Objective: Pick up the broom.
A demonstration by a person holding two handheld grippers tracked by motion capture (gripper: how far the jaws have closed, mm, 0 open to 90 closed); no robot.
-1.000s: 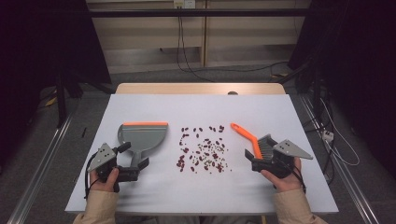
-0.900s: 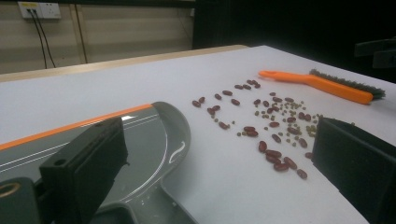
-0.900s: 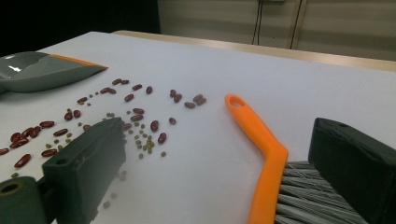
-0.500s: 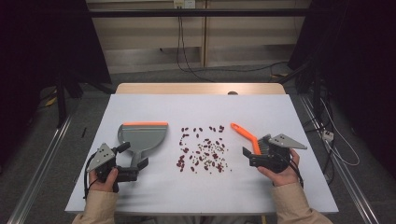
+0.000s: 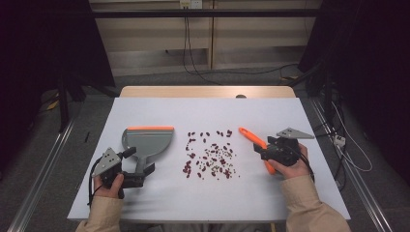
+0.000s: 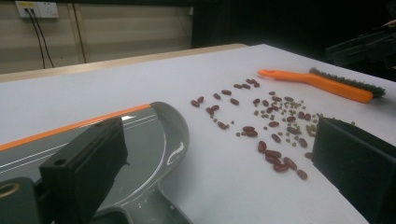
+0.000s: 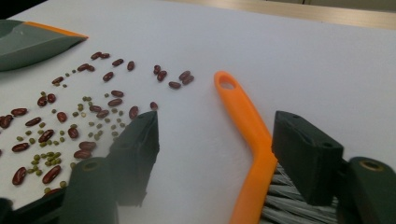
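White desk point(image 5: 145, 203): scattered red and green beans point(image 5: 210, 155) centre; grey orange-edged dustpan point(image 5: 146, 143) left. Right gripper point(image 7: 215, 154), now lowered, jaws apart astride orange-handled brush point(image 7: 247, 140); left gripper point(image 6: 219, 154) likewise apart, empty.

No legible text, label, brand, number or sign appeared on any surface in the high view or in either gripper view.
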